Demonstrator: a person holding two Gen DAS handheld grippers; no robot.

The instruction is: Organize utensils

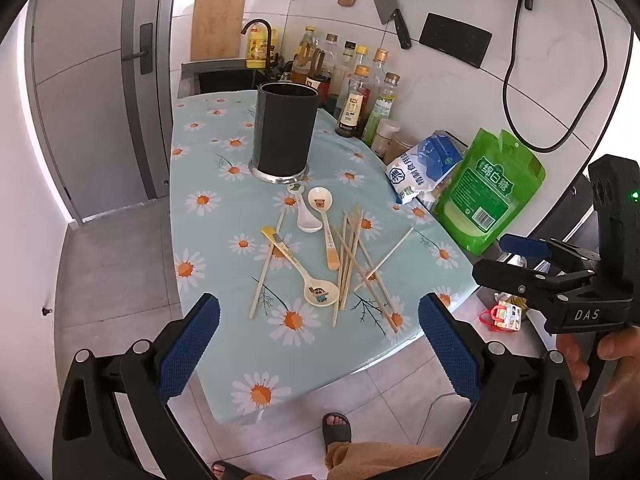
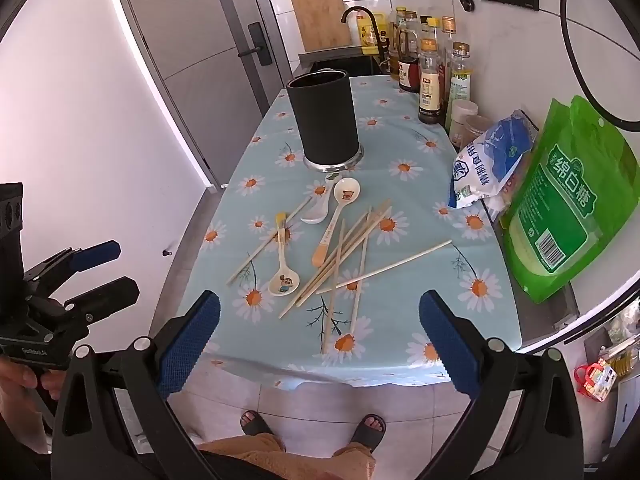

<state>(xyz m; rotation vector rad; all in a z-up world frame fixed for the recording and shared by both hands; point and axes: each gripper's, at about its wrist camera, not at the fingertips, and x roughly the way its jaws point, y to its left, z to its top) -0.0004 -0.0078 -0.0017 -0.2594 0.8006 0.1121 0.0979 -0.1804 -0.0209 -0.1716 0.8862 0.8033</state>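
A black cylindrical utensil holder (image 1: 285, 130) (image 2: 325, 114) stands upright on the daisy-print tablecloth (image 1: 208, 240) (image 2: 420, 296). In front of it lie three ceramic spoons: a white one (image 1: 304, 212) (image 2: 320, 208), a bear-print one with an orange handle (image 1: 326, 224) (image 2: 334, 222), and a cartoon-print one (image 1: 304, 272) (image 2: 283, 266). Several wooden chopsticks (image 1: 352, 256) (image 2: 352, 256) lie scattered beside and across them. My left gripper (image 1: 318, 344) is open and empty, held above the table's near edge. My right gripper (image 2: 318, 340) is open and empty, also short of the utensils.
Sauce and oil bottles (image 1: 360, 92) (image 2: 432, 68) line the wall side. A white-blue salt bag (image 1: 428, 164) (image 2: 492, 160) and a green sugar bag (image 1: 488, 188) (image 2: 568, 200) lean at the right. A sink and faucet (image 1: 260, 40) sit behind the table. The person's feet (image 2: 312, 424) stand below.
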